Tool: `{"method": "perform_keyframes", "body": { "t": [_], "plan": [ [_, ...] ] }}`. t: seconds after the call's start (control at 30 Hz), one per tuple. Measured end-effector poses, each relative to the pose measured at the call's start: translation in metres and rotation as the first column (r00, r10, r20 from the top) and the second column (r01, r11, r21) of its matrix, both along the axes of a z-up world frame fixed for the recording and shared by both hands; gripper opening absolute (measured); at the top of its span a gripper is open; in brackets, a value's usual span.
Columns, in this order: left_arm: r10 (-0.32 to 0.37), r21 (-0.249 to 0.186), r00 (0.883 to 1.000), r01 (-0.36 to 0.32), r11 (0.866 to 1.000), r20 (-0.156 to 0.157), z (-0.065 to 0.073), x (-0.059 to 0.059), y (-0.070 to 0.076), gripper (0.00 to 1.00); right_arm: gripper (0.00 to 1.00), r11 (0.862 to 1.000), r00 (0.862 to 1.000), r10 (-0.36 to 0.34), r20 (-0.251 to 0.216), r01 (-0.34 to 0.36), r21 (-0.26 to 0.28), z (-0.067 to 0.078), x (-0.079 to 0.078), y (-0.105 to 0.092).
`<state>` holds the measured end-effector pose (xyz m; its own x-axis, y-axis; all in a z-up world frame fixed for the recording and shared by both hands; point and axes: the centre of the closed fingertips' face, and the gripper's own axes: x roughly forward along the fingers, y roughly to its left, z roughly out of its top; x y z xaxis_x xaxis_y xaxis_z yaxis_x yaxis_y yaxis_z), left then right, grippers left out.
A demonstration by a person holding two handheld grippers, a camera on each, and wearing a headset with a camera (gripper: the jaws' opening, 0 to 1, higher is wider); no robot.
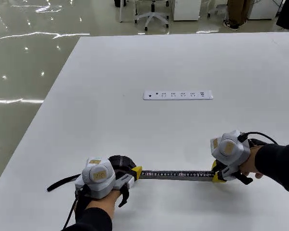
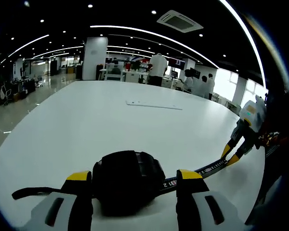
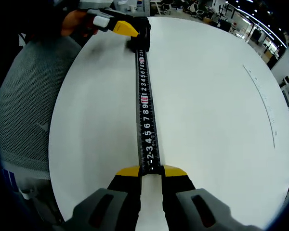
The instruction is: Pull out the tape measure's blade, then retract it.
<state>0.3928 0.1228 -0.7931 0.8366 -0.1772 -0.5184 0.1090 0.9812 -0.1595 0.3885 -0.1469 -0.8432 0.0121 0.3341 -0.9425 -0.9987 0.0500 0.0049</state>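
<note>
Left hand-held gripper [image 2: 134,177] clamps tape measure case [image 1: 121,163]; right hand-held gripper [image 3: 151,171] pinches blade [image 3: 144,106] tip (both low, well apart).

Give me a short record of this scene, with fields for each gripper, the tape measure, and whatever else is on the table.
left gripper: shut on the tape measure case, one jaw on each side
right gripper: shut on the blade tip
tape measure case: black, resting on the white table
blade: pulled out, spanning between the grippers, numbers up
also on table: power strip, farther out, untouched
</note>
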Motion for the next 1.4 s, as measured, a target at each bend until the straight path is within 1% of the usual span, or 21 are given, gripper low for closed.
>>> {"method": "perform_keyframes", "body": {
  "t": [0.1,0.13,0.2,0.3,0.33,0.37,0.43,0.47,0.53,0.6,0.63,0.73,0.8,0.9,1.0,1.07,1.17,1.23,1.3,1.4],
  "plan": [
    [0.007,0.027,1.000,-0.006,1.000,-0.012,-0.003,0.001,0.000,0.64,0.11,1.000,1.000,-0.019,0.003,0.019,-0.010,0.000,0.000,0.000],
    [0.011,0.029,1.000,-0.010,1.000,-0.013,-0.003,0.002,0.000,0.64,0.11,1.000,1.000,-0.018,0.007,0.018,-0.014,0.000,-0.001,0.001],
    [0.022,0.039,1.000,-0.022,0.999,-0.015,-0.004,0.002,0.001,0.64,0.11,0.999,0.999,-0.038,0.004,0.038,-0.017,0.000,0.001,0.000],
    [0.052,0.036,0.998,-0.051,0.998,-0.022,-0.004,0.002,0.004,0.62,0.11,0.999,0.999,-0.043,0.006,0.043,-0.023,0.000,0.000,0.000],
    [0.049,0.051,0.998,-0.048,0.998,-0.027,-0.005,0.002,0.008,0.59,0.11,0.999,0.999,-0.043,0.013,0.044,-0.031,0.000,0.000,0.001],
    [0.059,0.027,0.998,-0.058,0.998,-0.037,-0.005,0.002,0.007,0.59,0.11,0.998,0.999,-0.045,0.016,0.046,-0.045,0.000,0.000,0.001],
    [0.050,0.049,0.998,-0.047,0.998,-0.045,-0.005,0.003,0.006,0.58,0.11,0.997,0.999,-0.038,0.020,0.039,-0.066,-0.001,0.000,0.002],
    [0.047,0.051,0.998,-0.045,0.998,-0.048,-0.006,0.002,0.007,0.58,0.11,0.997,0.999,-0.036,0.021,0.037,-0.069,-0.001,0.000,0.002],
    [0.039,0.068,0.998,-0.035,0.997,-0.057,-0.007,0.003,0.006,0.57,0.11,0.997,0.999,-0.045,0.020,0.046,-0.067,-0.001,0.000,0.000],
    [0.027,0.089,0.997,-0.021,0.996,-0.069,-0.008,0.003,0.006,0.57,0.11,0.996,0.997,-0.075,0.017,0.076,-0.050,-0.001,0.001,0.000],
    [0.025,0.096,0.997,-0.017,0.995,-0.074,-0.008,0.003,0.006,0.57,0.11,0.996,0.997,-0.074,0.019,0.075,-0.047,-0.001,0.001,0.000],
    [0.020,0.102,0.998,-0.013,0.995,-0.065,-0.008,0.002,0.006,0.56,0.11,0.996,0.997,-0.080,0.020,0.080,-0.031,-0.001,0.000,0.000],
    [0.020,0.101,0.998,-0.013,0.995,-0.065,-0.008,0.001,0.007,0.56,0.11,0.996,0.997,-0.079,0.021,0.079,-0.030,-0.001,0.000,0.000],
    [0.020,0.092,0.997,-0.013,0.996,-0.075,-0.009,0.001,0.008,0.56,0.11,0.997,0.997,-0.076,0.020,0.077,-0.030,-0.001,0.000,0.001],
    [0.020,0.078,0.996,-0.014,0.997,-0.085,-0.009,0.001,0.007,0.56,0.10,0.997,0.997,-0.076,0.017,0.076,-0.012,-0.001,0.000,0.000],
    [0.021,0.075,0.996,-0.014,0.997,-0.089,-0.010,0.001,0.007,0.56,0.10,0.995,0.995,-0.100,0.010,0.100,-0.011,-0.001,0.001,0.000],
    [0.020,0.073,0.996,-0.014,0.997,-0.087,-0.010,0.001,0.007,0.56,0.10,0.997,0.997,-0.075,0.024,0.076,-0.024,-0.001,-0.001,0.003],
    [0.020,0.068,0.996,-0.014,0.998,-0.089,-0.010,0.001,0.007,0.56,0.10,0.998,0.998,-0.043,0.039,0.044,-0.040,-0.001,-0.002,0.004],
    [0.019,0.068,0.996,-0.013,0.998,-0.092,-0.010,0.001,0.007,0.56,0.10,0.999,0.998,-0.025,0.051,0.027,-0.037,-0.001,-0.004,0.007],
    [0.021,0.067,0.996,-0.015,0.998,-0.092,-0.010,0.001,0.007,0.56,0.10,0.999,0.998,-0.031,0.056,0.032,-0.023,-0.001,-0.002,0.011]
  ]
}}
